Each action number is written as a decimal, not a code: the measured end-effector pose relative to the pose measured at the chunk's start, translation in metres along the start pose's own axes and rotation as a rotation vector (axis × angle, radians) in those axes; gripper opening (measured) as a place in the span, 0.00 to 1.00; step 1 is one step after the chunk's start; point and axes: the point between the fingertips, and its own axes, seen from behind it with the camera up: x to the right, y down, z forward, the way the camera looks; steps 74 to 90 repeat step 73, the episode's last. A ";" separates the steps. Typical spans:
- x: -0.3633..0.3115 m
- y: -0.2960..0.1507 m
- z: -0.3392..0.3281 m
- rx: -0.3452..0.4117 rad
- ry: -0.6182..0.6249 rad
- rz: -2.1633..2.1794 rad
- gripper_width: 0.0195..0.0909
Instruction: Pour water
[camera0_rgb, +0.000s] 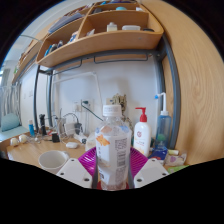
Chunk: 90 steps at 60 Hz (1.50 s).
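Gripper view: low in the centre of the frame a clear plastic water bottle (113, 150) with a white cap stands upright between the two fingers, and the gripper (113, 166) pinches it, both magenta pads (90, 162) pressing against its sides. To the lower left a white bowl (52, 159) sits on the wooden counter (22, 152). Right of the bottle stands a white pump bottle (142, 133) with a red top. Across the upper frame runs a wooden shelf (100, 42) bearing small items.

Crowded counter ahead.
I saw a bottle (113, 150) filling the fingers' gap, a dispenser (142, 133) close right, a cup (52, 160) left.
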 end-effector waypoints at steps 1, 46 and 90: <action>0.000 0.000 0.000 0.000 0.001 -0.001 0.32; -0.038 0.002 -0.154 -0.044 0.162 0.043 0.85; -0.063 -0.030 -0.203 0.041 0.182 0.007 0.85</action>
